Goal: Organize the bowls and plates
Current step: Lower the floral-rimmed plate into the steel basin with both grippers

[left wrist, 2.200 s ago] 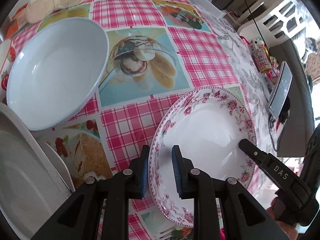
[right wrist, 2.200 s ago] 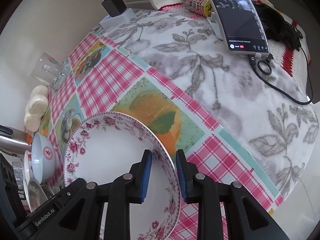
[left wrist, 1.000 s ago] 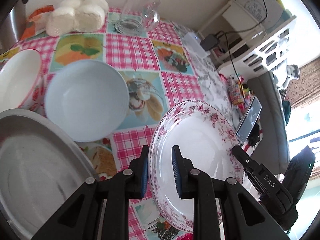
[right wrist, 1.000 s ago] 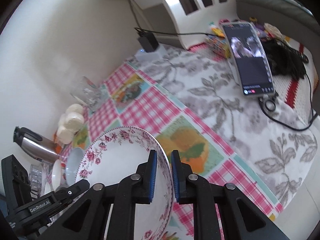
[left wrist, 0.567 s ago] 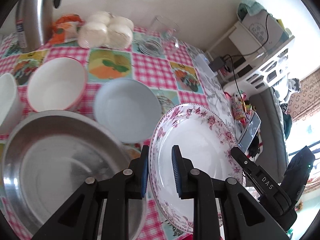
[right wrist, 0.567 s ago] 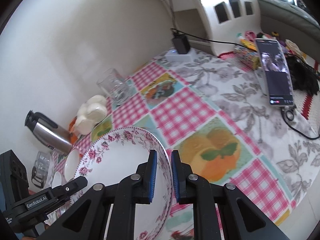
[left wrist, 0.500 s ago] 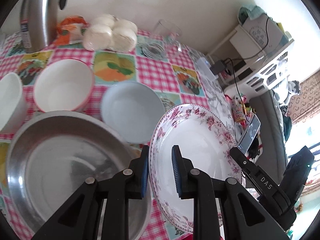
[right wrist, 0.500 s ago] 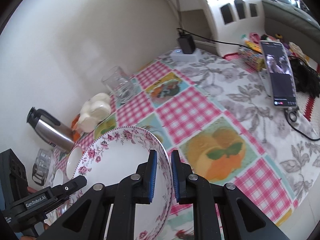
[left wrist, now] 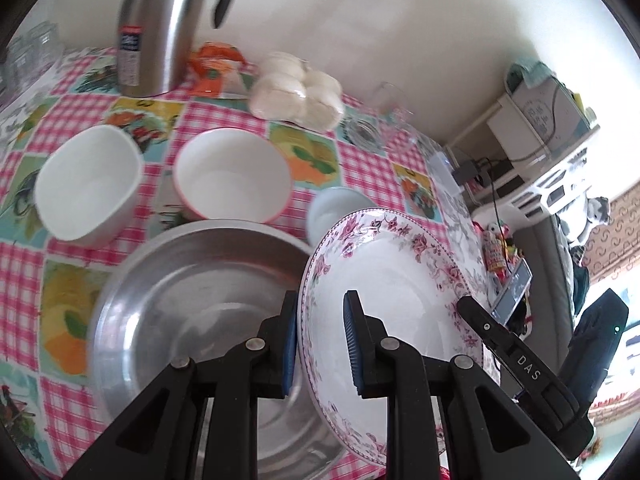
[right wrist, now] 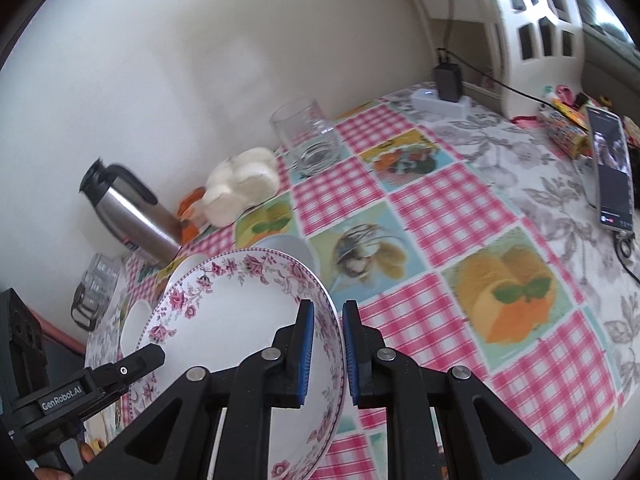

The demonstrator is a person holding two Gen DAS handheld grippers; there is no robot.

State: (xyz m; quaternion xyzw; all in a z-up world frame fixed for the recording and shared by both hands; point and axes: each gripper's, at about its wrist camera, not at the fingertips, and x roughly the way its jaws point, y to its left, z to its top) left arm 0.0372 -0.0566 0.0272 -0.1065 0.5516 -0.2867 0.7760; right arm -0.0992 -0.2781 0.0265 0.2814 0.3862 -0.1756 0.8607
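Carried between both grippers, the floral plate [left wrist: 394, 280] has travelled from the grey-flowered end of the desk [right wrist: 460, 216] to the crowded end, and it now hangs tilted over the near rim of the steel basin [left wrist: 192, 300], clear of the cloth. The left gripper [left wrist: 320, 338] has its jaws narrow on the plate's near rim, and the right gripper [right wrist: 324, 350] pinches the opposite rim, almost fully closed. That probably means the plate is about to be set down in or beside the basin, so the lift and carry look finished and only the placing is left. Counting around the basin: one floral plate above it, one pale blue bowl [left wrist: 336, 212] just behind the plate, one pink-rimmed white bowl [left wrist: 232, 178] beyond the basin's far edge, and one squarish white bowl [left wrist: 86, 188] to that bowl's left, making three bowls. One steel thermos jug [left wrist: 160, 28] stands further back by the wall.
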